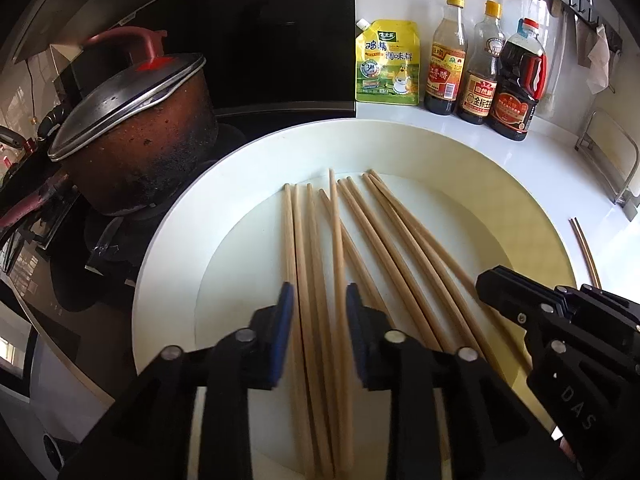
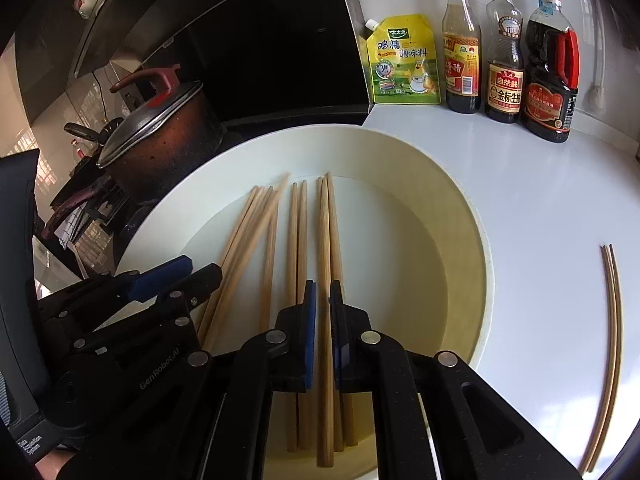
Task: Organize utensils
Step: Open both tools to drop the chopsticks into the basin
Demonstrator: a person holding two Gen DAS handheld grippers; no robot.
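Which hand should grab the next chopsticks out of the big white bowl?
Probably right. The right gripper already has a chopstick pair between its nearly shut fingers. The left gripper hangs wide open over several chopsticks in the white bowl.

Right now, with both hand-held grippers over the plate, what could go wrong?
1. The right hand-held gripper straddles two chopsticks; closing may pinch only one and flick the other.
2. The left hand-held gripper spans several crossed sticks, so it may drag extras.
3. The plate sits beside the pot; a push could knock it.
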